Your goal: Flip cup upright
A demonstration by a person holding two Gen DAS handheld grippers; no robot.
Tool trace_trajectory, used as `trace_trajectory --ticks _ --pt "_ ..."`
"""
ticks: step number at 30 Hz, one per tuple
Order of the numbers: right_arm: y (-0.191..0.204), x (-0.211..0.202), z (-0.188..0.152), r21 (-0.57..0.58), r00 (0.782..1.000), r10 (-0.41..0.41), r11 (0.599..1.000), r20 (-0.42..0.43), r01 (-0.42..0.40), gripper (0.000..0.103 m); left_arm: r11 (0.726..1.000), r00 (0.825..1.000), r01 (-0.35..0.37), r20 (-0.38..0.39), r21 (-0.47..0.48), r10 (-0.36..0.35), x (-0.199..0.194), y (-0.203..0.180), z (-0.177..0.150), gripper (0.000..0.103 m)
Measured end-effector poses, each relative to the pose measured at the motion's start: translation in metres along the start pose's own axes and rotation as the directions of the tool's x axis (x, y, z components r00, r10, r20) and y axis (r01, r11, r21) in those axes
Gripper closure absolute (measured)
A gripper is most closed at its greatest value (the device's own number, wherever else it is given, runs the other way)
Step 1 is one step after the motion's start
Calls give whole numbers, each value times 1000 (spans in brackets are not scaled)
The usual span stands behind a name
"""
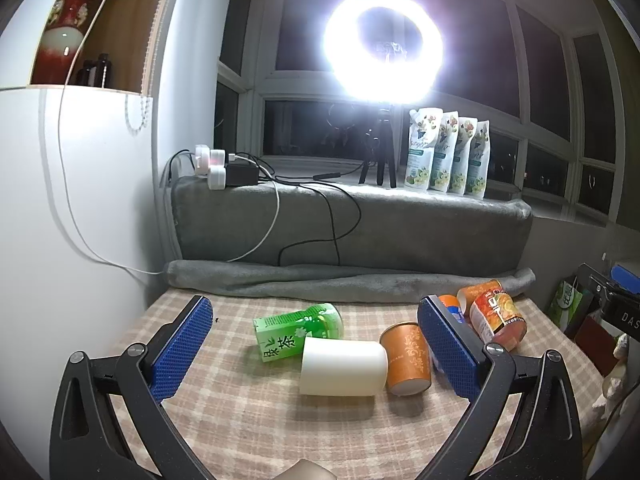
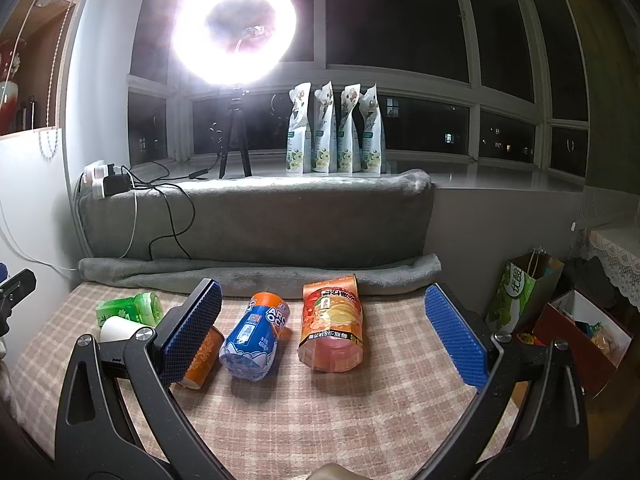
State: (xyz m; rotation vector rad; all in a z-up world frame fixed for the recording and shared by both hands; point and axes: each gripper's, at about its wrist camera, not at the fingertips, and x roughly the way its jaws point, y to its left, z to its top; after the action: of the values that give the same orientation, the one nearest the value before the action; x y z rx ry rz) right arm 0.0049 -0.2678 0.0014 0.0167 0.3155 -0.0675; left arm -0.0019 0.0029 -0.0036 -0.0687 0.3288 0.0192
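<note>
Cup, plain white and cylindrical, lies on its side at lower centre of the left wrist view, on a beige checked tablecloth. It sits between the spread blue pads of the left gripper, whose jaws are released and grasp nothing. Its left end touches a green bottle printed with Chinese characters; its right end touches an orange paper cup with a pale scroll pattern, standing mouth down.

In the right wrist view the white cup shows only as a sliver at left, mostly hidden behind the left finger of the right gripper, which is also released and empty. Between those fingers lie a blue and orange bottle reading "ARC" and "OC", the remaining letters cut off, and an orange-red bottle with Chinese writing too small to read.

A glaring ring light washes out the upper centre. Four white pouches stand on the sill, their print illegible.
</note>
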Motion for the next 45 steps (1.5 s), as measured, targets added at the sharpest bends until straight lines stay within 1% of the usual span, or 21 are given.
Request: trace_trajectory --ticks 13,45 --pt "1 -1 2 -2 1000 -3 1000 3 3 0 1000 1000 6 8 8 -6 -2 -2 0 1" --pt "6 2 2 -8 1000 1 1000 3 -1 0 1000 1000 16 -4 6 -16 0 -4 -4 1"
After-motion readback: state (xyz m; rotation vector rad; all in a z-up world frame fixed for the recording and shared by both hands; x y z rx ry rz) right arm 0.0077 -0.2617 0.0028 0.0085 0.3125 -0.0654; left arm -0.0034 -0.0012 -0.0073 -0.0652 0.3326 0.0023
